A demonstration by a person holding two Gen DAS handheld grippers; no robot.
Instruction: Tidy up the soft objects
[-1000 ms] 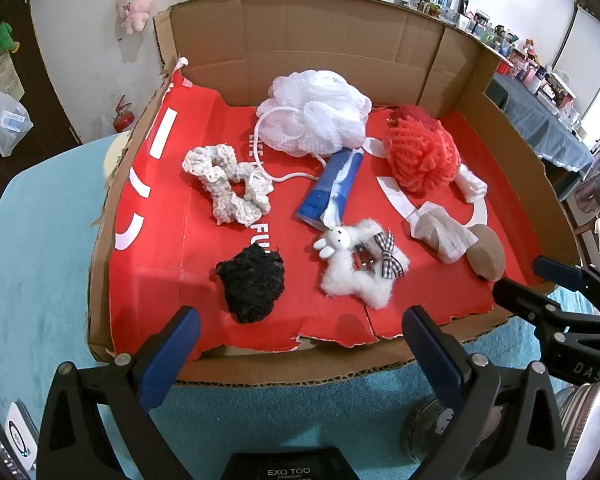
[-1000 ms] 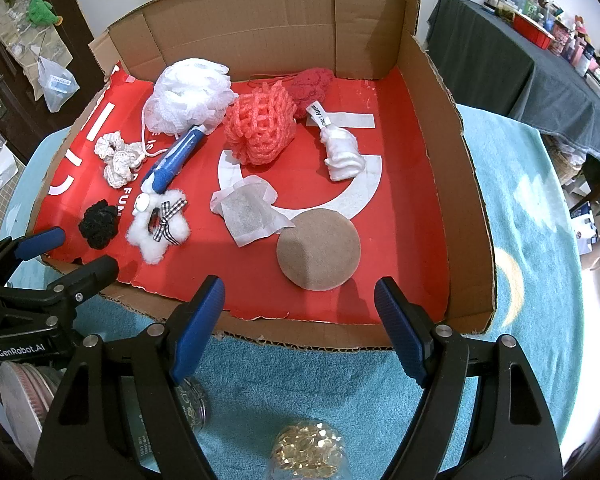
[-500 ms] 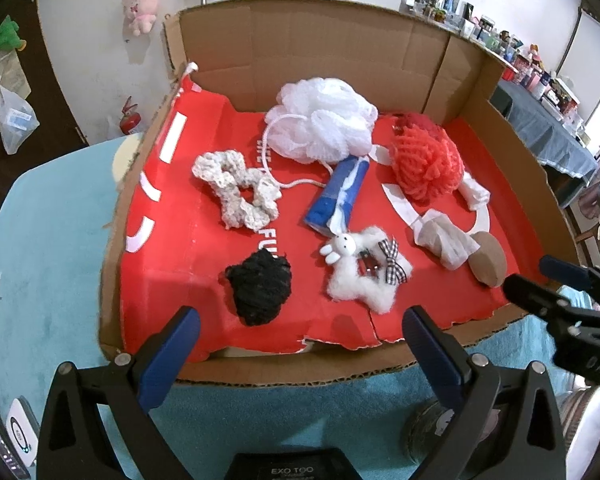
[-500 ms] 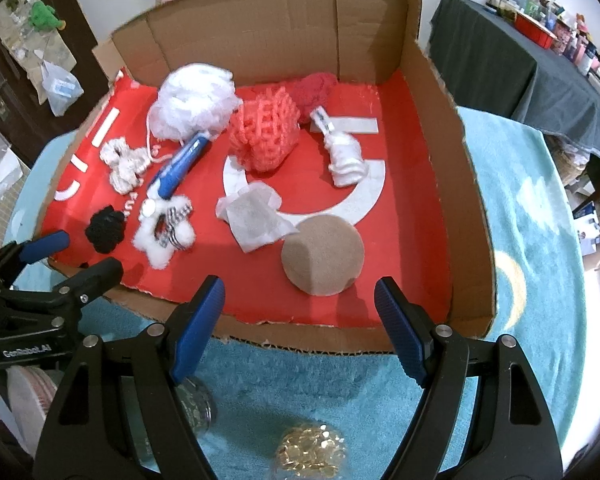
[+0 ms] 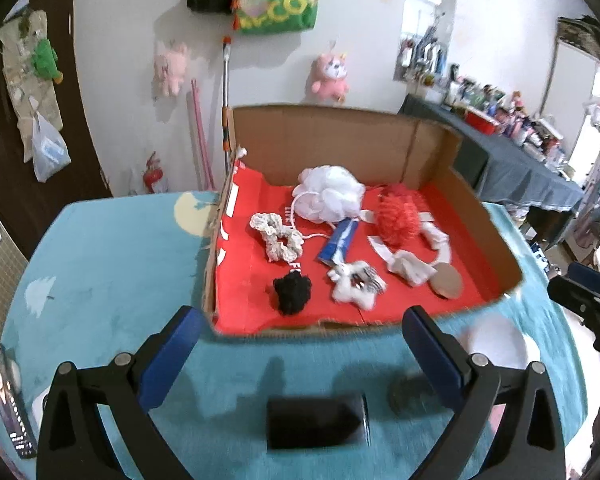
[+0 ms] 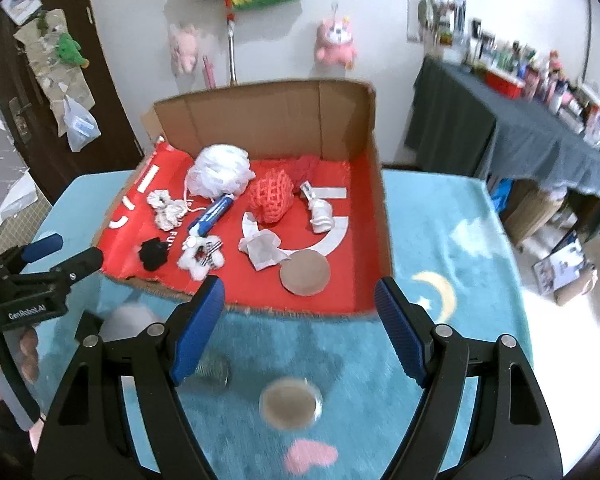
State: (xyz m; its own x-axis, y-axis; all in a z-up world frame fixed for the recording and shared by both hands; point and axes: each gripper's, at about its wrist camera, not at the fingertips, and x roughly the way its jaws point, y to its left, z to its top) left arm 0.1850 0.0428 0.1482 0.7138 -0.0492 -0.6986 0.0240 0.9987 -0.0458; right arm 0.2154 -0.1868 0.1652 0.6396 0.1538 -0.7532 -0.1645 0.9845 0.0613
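Both the left gripper [image 5: 300, 344] and the right gripper [image 6: 300, 320] are seen with fingers open, nothing held; the white bath pouf [image 5: 329, 193] cord may be snagged.

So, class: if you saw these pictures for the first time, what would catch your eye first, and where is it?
The open cardboard box with its bright red floor stands on a teal cloth, soft things scattered inside. A fluffy white bath pouf lies near the back wall, a coral mesh puff beside it and a black scrunchie near the front edge. In front, both grippers hang open and empty.
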